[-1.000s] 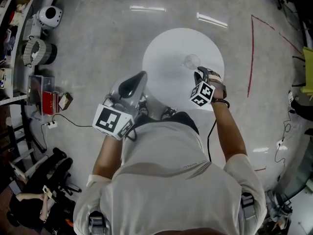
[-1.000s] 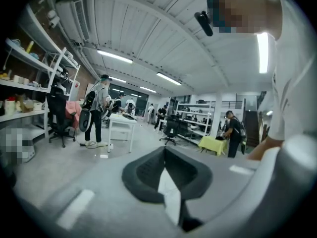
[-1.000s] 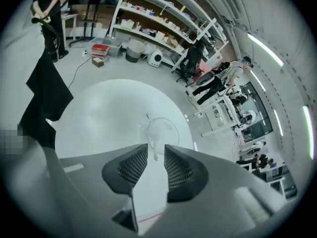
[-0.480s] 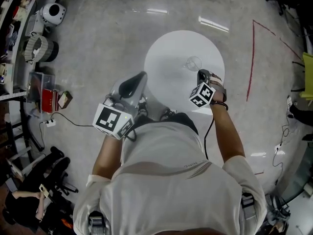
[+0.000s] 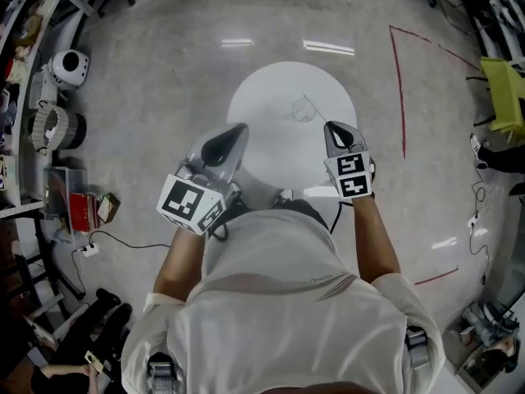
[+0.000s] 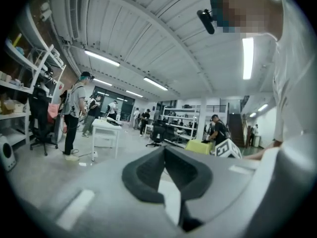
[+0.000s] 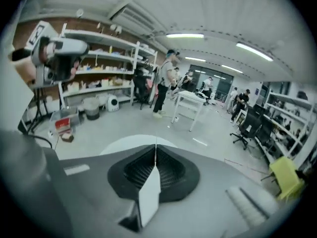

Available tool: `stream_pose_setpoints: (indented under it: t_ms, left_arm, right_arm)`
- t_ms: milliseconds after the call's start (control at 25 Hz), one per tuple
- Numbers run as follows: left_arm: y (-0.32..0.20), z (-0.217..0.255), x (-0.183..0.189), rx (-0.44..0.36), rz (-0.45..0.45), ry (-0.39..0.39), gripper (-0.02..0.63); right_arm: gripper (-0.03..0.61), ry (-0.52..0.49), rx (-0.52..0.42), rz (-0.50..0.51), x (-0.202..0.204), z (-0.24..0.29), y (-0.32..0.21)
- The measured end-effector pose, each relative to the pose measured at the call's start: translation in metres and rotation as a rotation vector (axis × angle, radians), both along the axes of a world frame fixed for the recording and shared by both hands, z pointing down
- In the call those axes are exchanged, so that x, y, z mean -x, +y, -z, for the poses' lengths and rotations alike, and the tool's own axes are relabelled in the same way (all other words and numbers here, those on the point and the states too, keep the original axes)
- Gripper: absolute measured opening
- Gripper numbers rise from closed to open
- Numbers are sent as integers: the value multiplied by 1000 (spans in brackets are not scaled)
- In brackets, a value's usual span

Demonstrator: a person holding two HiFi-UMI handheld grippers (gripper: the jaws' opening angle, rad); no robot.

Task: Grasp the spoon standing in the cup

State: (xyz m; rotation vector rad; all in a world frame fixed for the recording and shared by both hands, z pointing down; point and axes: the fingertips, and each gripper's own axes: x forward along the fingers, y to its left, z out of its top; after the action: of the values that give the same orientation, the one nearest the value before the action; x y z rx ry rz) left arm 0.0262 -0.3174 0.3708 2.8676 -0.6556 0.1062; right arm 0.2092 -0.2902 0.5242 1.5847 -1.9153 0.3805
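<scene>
A clear glass cup (image 5: 301, 110) stands on the round white table (image 5: 262, 105), right of its middle. A thin spoon (image 5: 309, 105) leans in the cup. My right gripper (image 5: 335, 127) hovers over the table's right edge, a short way right of the cup and nearer me, jaws shut on nothing. My left gripper (image 5: 237, 129) hangs over the table's near left edge, also shut and empty. In the left gripper view the jaws (image 6: 164, 151) meet in a line. The right gripper view shows the same (image 7: 155, 148), with the table's top (image 7: 124, 144) behind them. Neither gripper view shows the cup.
A red line (image 5: 401, 97) is taped on the concrete floor right of the table. A yellow chair (image 5: 502, 84) stands at far right. Shelving, a fan (image 5: 54, 128) and a red box (image 5: 69, 194) line the left side, with cables (image 5: 107, 241). Several people (image 6: 75, 113) stand in the room beyond.
My right gripper has drawn back a little from the cup and turned so its marker cube faces up. The left gripper has kept its place. The head view has shifted.
</scene>
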Motion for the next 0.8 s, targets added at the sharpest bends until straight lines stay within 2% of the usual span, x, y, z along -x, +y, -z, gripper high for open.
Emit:
stream_pose_setpoints:
  t_ms: [80, 200, 440, 560, 800]
  left_arm:
    - [6, 7, -9, -12, -36, 7, 2]
    - [11, 17, -19, -33, -90, 20, 2]
    - [25, 39, -42, -70, -146, 39, 2]
    - [36, 48, -52, -90, -174, 45, 2]
    - [50, 59, -62, -103, -204, 47, 2]
  right_arm:
    - [11, -38, -74, -44, -2, 31, 9]
    - [11, -36, -192, -90, -2, 72, 24]
    - [11, -209, -407, -191, -16, 147, 61]
    - [11, -230, -463, -213, -24, 169, 79]
    - [12, -249, -499, -234, -33, 186, 95]
